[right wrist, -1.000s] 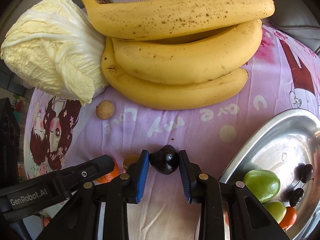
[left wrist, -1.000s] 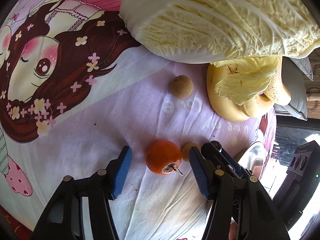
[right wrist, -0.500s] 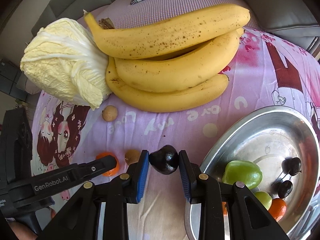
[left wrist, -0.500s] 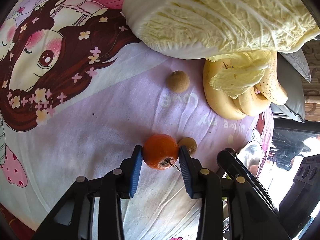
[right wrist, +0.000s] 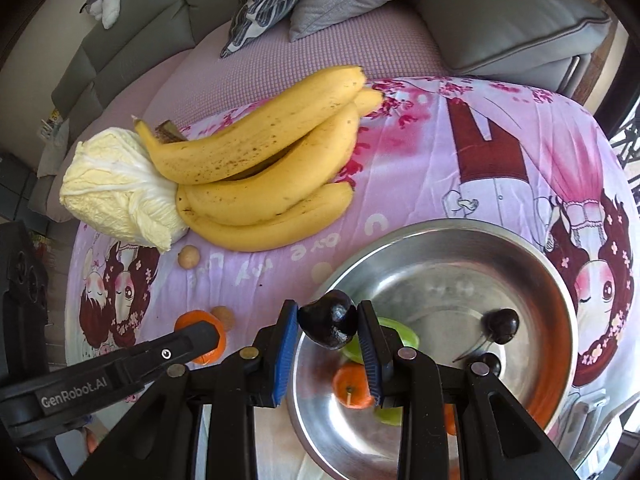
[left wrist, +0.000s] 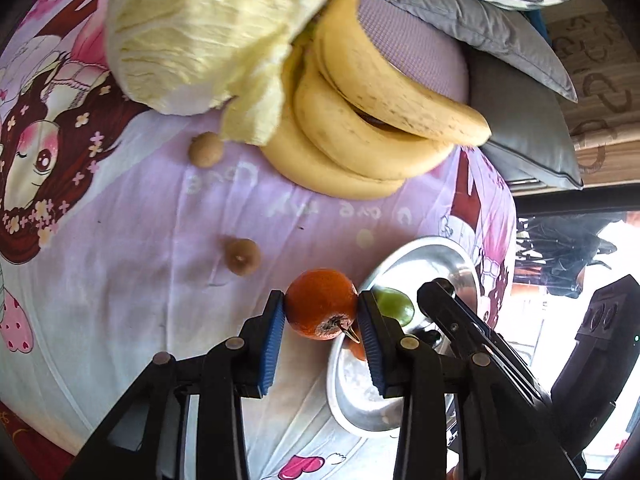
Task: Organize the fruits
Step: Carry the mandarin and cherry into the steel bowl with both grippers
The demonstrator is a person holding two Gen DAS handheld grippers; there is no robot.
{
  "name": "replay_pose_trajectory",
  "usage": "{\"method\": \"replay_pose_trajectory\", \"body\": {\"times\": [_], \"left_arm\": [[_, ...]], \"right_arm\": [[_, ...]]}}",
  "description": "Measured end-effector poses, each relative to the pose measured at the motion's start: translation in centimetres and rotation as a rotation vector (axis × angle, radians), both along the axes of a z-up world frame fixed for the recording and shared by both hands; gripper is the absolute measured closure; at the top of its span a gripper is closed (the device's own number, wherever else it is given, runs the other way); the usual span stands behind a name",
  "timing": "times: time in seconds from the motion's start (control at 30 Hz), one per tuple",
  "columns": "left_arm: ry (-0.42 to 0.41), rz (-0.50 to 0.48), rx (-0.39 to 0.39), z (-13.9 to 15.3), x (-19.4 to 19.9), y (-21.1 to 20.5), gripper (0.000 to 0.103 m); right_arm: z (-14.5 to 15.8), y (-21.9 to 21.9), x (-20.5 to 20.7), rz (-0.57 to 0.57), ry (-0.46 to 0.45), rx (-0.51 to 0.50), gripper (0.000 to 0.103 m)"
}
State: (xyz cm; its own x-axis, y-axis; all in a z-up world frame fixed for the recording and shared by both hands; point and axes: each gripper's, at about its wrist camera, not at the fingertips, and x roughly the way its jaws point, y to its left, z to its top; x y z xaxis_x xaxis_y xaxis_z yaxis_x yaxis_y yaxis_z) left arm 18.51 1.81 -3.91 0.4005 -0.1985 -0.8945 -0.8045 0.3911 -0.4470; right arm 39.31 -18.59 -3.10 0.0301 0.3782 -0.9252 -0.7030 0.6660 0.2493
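Note:
My left gripper (left wrist: 321,312) is shut on a small orange tangerine (left wrist: 320,302), held above the cloth just left of the steel bowl (left wrist: 424,246). My right gripper (right wrist: 328,314) is shut on a dark, almost black fruit (right wrist: 332,326) that hangs over the near left rim of the steel bowl (right wrist: 440,228). Inside that bowl lie two dark cherries (right wrist: 500,320), a tangerine (right wrist: 350,386) and green fruit (right wrist: 396,330). Two small brown longans (left wrist: 242,256) (left wrist: 205,149) rest on the pink printed cloth.
A bunch of bananas (right wrist: 264,168) and a pale cabbage (right wrist: 116,188) lie at the far side of the cloth. Grey cushions (right wrist: 500,20) and a sofa stand behind. In the right wrist view the left tool's black finger (right wrist: 120,372) crosses the lower left.
The left jaws closed on the tangerine and lifted it rightward toward the bowl. The right gripper rose with the dark fruit and now hangs over the bowl's rim.

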Motion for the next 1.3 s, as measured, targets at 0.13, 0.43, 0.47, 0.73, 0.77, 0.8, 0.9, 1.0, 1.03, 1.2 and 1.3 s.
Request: {"method": "replay_pose_trajectory", "body": {"times": [0.13, 0.43, 0.47, 0.73, 0.77, 0.8, 0.9, 1.0, 1.03, 1.2, 1.3], "left_arm": [[0.013, -0.057, -0.011, -0.2, 2.3, -2.0, 0.065], [0.066, -0.101, -0.006, -1.0, 4.4, -4.3, 0.065], [0.070, -0.105, -0.003, -1.0, 4.3, -4.4, 0.065], [0.082, -0.117, -0.012, -1.4, 4.7, -4.7, 0.065], [0.080, -0.118, -0.014, -1.4, 4.6, -4.7, 0.065], [0.078, -0.120, -0.018, -1.4, 4.6, -4.6, 0.065], [0.074, -0.121, -0.015, -0.9, 4.1, -4.2, 0.064], [0.064, -0.112, -0.016, -0.3, 3.6, -3.6, 0.059], [0.061, -0.110, -0.014, 0.0, 3.4, -3.4, 0.059], [0.072, -0.077, 0.001, 0.8, 1.6, -1.8, 0.052], [0.115, -0.030, 0.042, 1.1, -0.1, -0.2, 0.036]], "right_arm": [[-1.0, -2.5, 2.1, -0.058, 0.011, -0.028, 0.071], [-3.5, -6.3, 4.6, -0.123, 0.042, -0.081, 0.071], [-3.7, -6.4, 4.7, -0.123, 0.045, -0.084, 0.071], [-4.7, -5.9, 4.0, -0.105, 0.049, -0.103, 0.070], [-4.7, -5.8, 3.9, -0.103, 0.048, -0.105, 0.070], [-4.6, -5.8, 3.8, -0.102, 0.047, -0.107, 0.070], [-4.5, -5.6, 3.7, -0.107, 0.045, -0.111, 0.068], [-4.1, -5.6, 3.6, -0.114, 0.043, -0.110, 0.058], [-4.0, -5.3, 3.5, -0.114, 0.040, -0.114, 0.056], [-3.0, -4.7, 2.9, -0.108, 0.023, -0.123, 0.055], [-2.4, -3.9, 2.1, -0.095, 0.010, -0.119, 0.034]]}}
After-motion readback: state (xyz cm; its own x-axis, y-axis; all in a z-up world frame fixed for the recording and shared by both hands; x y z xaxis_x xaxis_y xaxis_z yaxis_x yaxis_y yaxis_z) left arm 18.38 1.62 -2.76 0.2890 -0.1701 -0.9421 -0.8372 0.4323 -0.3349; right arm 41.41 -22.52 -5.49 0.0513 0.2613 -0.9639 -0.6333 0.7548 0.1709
